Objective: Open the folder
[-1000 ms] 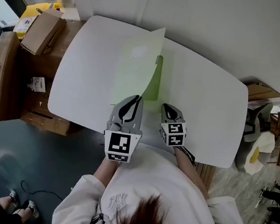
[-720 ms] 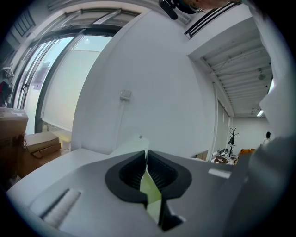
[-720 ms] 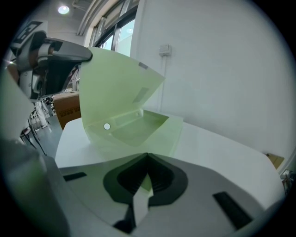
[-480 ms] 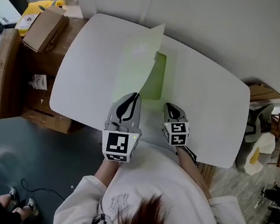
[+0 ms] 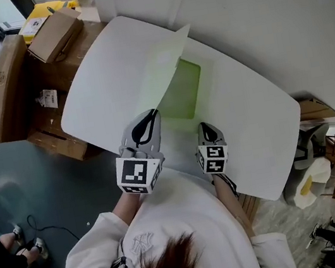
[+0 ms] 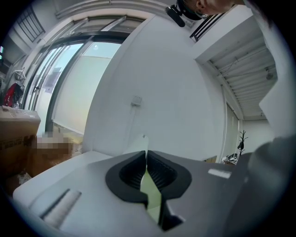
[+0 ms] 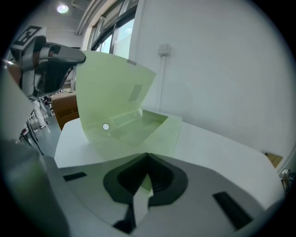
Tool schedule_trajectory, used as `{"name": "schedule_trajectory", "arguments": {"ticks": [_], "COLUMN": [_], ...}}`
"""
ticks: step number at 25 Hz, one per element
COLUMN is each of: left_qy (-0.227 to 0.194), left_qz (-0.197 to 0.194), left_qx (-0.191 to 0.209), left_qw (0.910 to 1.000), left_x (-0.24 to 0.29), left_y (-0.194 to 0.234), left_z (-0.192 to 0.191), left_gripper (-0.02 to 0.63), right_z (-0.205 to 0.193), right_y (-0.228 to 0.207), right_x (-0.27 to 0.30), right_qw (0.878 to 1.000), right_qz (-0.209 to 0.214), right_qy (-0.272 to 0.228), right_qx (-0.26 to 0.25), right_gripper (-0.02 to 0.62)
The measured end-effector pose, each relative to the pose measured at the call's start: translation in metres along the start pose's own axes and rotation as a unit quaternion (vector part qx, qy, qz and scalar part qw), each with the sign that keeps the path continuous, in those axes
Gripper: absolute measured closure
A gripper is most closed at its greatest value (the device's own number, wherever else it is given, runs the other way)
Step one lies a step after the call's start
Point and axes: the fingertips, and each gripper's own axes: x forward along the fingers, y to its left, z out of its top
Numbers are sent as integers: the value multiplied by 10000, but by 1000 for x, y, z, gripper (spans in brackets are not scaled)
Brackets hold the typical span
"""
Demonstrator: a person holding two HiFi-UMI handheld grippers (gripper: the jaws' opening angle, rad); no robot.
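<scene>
Where fingers (image 6: 162, 172) meet, left gripper (image 6: 146, 157) and right gripper (image 7: 147, 159) pinch folder (image 7: 115, 102).

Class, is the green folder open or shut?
Partly open: the left hand-held gripper holds the cover raised, well clear of the rest of the folder.

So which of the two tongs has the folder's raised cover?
The left tongs: shut on the edge of the pale green front cover, which stands lifted off the table. The right tongs grip the back sheet, which lies flat.
</scene>
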Motion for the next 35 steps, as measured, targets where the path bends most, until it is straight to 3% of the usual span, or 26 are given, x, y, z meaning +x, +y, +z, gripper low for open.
{"name": "schedule_trajectory", "arguments": {"ticks": [35], "left_qy": [-222], "left_qz": [1176], "left_qx": [-136], "left_qw": [9927], "left_x": [-25], "left_y": [80], "left_z": [11], "left_gripper": [594], "right_z": [1], "right_y": [0], "right_x": [1], "right_qw": [10000], "right_qz": [35], "right_qy": [-57], "right_qx": [65], "right_gripper": [589]}}
